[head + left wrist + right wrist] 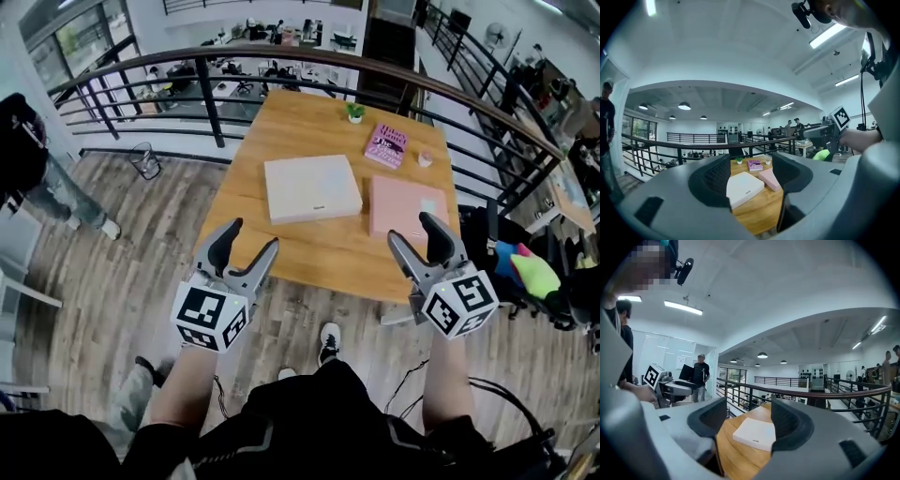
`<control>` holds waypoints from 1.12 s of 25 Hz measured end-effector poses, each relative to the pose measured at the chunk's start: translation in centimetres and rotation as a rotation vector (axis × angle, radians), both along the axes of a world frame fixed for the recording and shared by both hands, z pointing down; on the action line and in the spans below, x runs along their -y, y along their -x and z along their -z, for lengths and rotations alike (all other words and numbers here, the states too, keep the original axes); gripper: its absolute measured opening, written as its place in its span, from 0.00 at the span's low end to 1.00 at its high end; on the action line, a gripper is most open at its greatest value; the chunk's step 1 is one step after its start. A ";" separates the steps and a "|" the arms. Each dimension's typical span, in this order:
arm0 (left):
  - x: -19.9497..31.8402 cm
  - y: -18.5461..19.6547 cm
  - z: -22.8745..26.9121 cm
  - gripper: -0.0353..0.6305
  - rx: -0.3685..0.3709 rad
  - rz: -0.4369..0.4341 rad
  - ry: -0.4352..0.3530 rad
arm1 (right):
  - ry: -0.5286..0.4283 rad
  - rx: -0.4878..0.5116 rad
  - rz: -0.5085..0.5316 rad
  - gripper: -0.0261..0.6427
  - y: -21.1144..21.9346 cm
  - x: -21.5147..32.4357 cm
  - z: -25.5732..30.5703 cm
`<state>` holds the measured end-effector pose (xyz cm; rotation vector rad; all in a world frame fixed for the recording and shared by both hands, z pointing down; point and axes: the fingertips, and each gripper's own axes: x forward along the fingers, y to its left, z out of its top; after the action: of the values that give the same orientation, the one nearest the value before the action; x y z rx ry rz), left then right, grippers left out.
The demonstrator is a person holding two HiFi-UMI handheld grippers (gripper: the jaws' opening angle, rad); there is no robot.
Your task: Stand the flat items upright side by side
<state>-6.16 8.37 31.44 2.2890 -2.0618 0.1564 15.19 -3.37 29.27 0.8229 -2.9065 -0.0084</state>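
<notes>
Three flat items lie on the wooden table (309, 248): a white box (311, 187) in the middle, a pink flat box (407, 205) to its right, and a small purple book (386, 145) farther back. The left gripper view takes in the white box (744, 187), the pink box (769, 178) and the purple book (755, 165). The right gripper view has only the white box (755, 433). My left gripper (246, 246) is open over the table's near left edge. Open too, my right gripper (416, 236) hovers at the pink box's near edge. Neither holds anything.
A small potted plant (354, 112) and a small pale cup (425, 159) stand at the table's far end. A dark curved railing (216, 89) runs behind the table. Colourful things (525, 267) lie on a chair to the right. People stand nearby.
</notes>
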 end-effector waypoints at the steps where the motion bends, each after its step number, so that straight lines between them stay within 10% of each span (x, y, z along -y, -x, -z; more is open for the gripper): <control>1: 0.7 0.3 0.1 0.49 0.005 0.013 0.000 | -0.001 0.002 0.011 0.49 0.3 0.9 -0.1; 28: 19.0 1.6 -4.6 0.49 0.045 0.176 0.187 | 0.068 -0.056 0.245 0.55 3.5 21.6 -6.8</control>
<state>-7.71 -10.63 36.06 2.0046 -2.1549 0.3776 11.66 -24.98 36.03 0.4451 -2.9160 0.0435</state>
